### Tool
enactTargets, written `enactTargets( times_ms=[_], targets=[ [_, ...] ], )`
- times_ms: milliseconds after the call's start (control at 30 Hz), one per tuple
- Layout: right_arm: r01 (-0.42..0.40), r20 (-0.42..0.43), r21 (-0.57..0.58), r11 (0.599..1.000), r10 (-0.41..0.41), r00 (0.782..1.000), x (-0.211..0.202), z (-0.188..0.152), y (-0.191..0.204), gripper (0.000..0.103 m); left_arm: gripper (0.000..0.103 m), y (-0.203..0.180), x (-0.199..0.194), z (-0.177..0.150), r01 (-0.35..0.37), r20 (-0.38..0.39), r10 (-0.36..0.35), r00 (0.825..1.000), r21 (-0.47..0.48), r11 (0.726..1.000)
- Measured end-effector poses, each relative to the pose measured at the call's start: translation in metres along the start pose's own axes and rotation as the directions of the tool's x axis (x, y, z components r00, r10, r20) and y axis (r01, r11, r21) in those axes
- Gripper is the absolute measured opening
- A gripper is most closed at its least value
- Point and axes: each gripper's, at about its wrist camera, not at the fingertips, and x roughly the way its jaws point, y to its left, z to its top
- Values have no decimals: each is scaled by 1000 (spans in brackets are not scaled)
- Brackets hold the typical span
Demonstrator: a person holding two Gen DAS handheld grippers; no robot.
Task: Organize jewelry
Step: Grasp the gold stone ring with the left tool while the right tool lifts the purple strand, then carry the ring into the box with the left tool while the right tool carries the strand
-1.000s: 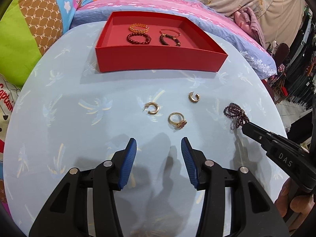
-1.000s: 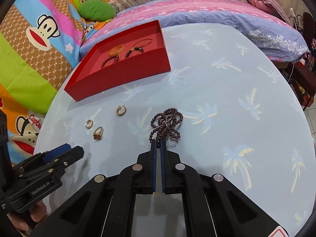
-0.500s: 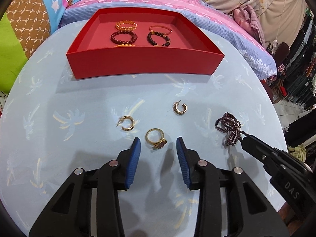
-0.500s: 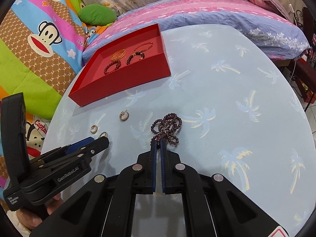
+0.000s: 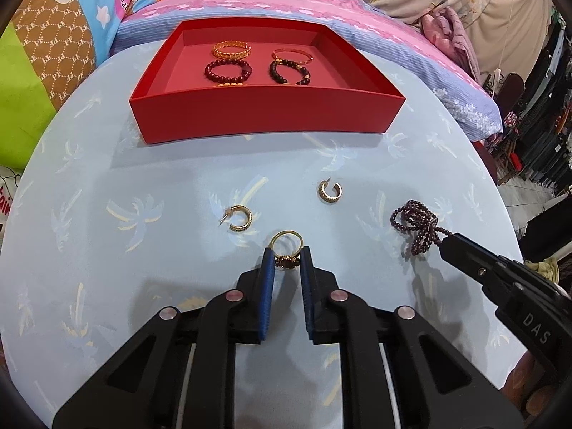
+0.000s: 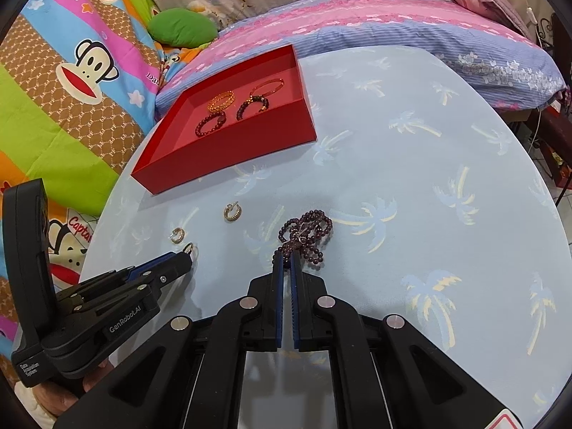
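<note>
Gold ring (image 5: 286,252) lies on the table (image 5: 143,250) just this side of the red tray (image 5: 266,114), its stone end between the left tongs (image 5: 287,262), whose jaws have just been closing and now pinch it. Right tongs (image 6: 286,262), farther right, are clamped on the bead necklace (image 6: 304,236).

I see a gold ring (image 5: 286,250) with a dark stone between my left jaws, two gold hoop earrings (image 5: 240,217) flat on the tabletop, a purple bead necklace (image 5: 416,227) bunched at my right jaws, and four bracelets (image 5: 228,70) in the red tray (image 5: 264,114).
</note>
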Motion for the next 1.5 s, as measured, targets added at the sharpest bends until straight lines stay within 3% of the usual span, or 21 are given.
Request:
enactTargets(
  times_ms=[567,833,1000,1500],
  targets=[
    [-59,116,-10,998,60,991,-37,37,22,4,14,14,-42,24,30,83,-28,996,-32,999],
    [-108,170,-17,994,109,979,-42,88,35,4,14,30,-54,61,22,140,-18,990,-30,999],
    [-95,190,-52,994,103,976,-30,126,48,4,14,39,-51,92,10,169,-5,986,-28,1000],
    [-60,25,7,998,59,998,64,163,38,4,14,55,14,143,-23,102,25,994,-27,999]
  ],
)
